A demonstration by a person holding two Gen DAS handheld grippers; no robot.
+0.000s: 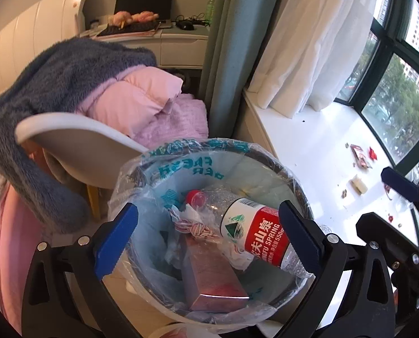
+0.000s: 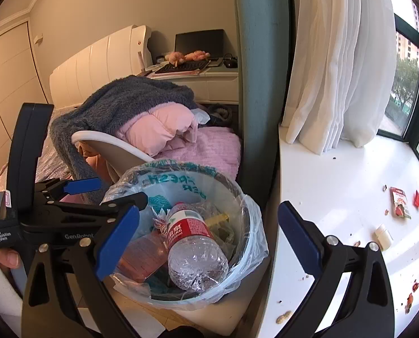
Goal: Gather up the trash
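A round trash bin [image 1: 292, 178] lined with a clear printed bag stands on the floor beside the white window sill [image 1: 316, 146]. In it lie a crushed water bottle [image 1: 261, 235] with a red label, a pinkish box [image 1: 212, 278] and crumpled tissue with string. My left gripper [image 1: 209, 239] hovers over the bin, open, its blue pads wide apart and free of the bottle. My right gripper [image 2: 208, 239] is open and empty too, above the bin's right rim [image 2: 246, 217] and the sill edge. A red snack packet [image 2: 400, 205], a small white piece [image 2: 383, 235] and red scraps lie on the sill.
A white chair [image 2: 111, 143] heaped with a grey fleece and pink bedding stands just behind the bin. A teal curtain [image 2: 261, 84] and white sheers [image 2: 336, 70] hang at the sill's far end. A desk with a laptop is at the back. A peanut [image 2: 284, 317] lies near the sill edge.
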